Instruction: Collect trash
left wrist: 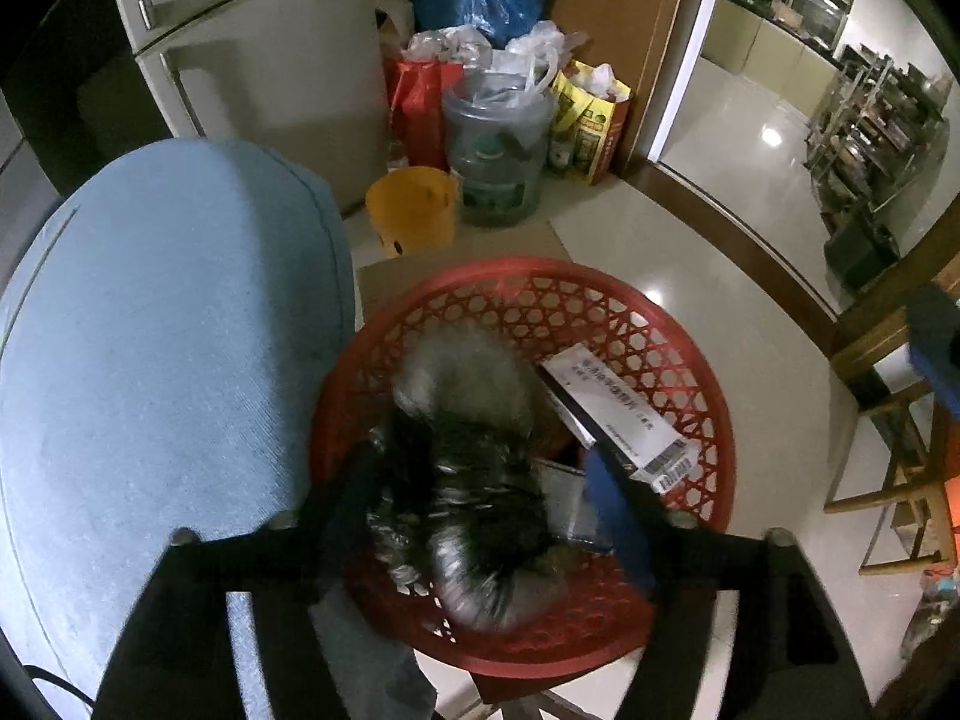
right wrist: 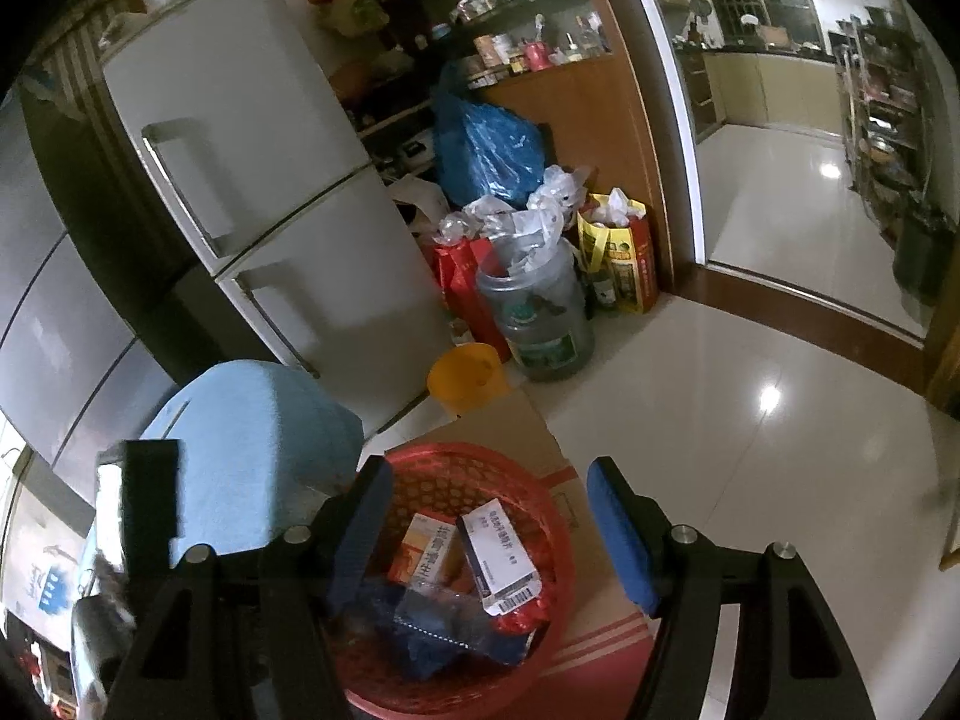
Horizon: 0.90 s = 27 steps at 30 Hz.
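A red plastic basket [left wrist: 708,420] stands on the floor beside a blue cushioned seat [left wrist: 168,330]. My left gripper [left wrist: 480,516] hangs over the basket, its fingers on either side of a crumpled black and silver wrapper [left wrist: 474,480]; it looks shut on it, blurred by motion. A white barcoded box [left wrist: 624,414] lies in the basket. In the right wrist view the basket [right wrist: 552,516] holds the white box [right wrist: 501,552], an orange box [right wrist: 426,546] and dark blue packaging [right wrist: 432,624]. My right gripper [right wrist: 492,540] is open and empty above it.
A white fridge [right wrist: 252,180] stands at the back left. Beside it are a yellow bucket [right wrist: 465,378], a clear water jug [right wrist: 540,318] stuffed with plastic bags, red and yellow bags and a blue bag [right wrist: 486,150]. A flat cardboard box [right wrist: 576,540] lies under the basket. A wooden chair [left wrist: 900,450] stands at right.
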Available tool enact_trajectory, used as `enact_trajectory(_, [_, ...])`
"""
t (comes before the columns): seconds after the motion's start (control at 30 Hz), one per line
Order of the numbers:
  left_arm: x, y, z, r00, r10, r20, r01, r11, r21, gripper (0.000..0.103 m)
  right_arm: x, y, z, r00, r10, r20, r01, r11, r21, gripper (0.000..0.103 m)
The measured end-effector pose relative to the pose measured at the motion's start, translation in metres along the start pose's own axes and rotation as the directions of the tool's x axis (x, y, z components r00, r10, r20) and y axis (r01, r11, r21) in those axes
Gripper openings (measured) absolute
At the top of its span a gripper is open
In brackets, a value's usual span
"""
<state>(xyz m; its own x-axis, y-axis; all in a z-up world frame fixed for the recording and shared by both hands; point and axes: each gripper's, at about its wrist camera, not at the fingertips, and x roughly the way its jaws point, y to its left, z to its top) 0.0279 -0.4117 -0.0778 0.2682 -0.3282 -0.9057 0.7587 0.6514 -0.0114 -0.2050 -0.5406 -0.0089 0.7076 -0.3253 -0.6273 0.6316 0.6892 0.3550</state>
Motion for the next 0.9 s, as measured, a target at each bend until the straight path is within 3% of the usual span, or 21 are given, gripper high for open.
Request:
enact_trajectory(0.17, [-0.006,0.007,-0.005,1.0,-0.023,0.002,0.023,1.0,-0.017,0.074,-0.011,0.018,0.0,1.0,0.009,0.014,-0.009,0.999,-0.041,0.071])
enact_trajectory(0.53, [-0.054,0.053,-0.026,0.994,-0.003,0.107,0.014,0.994,-0.105,0.078,-0.024,0.069,-0.01,0.999,0.036,0.025,-0.033,0.992,-0.124,0.075])
enact_trajectory(0.9, [-0.131,0.1,-0.074,0.956,0.115,0.271,-0.07,0.983,-0.171,0.083,-0.039,0.105,-0.046,0.999,0.046,-0.002,-0.045,0.979,-0.198,0.078])
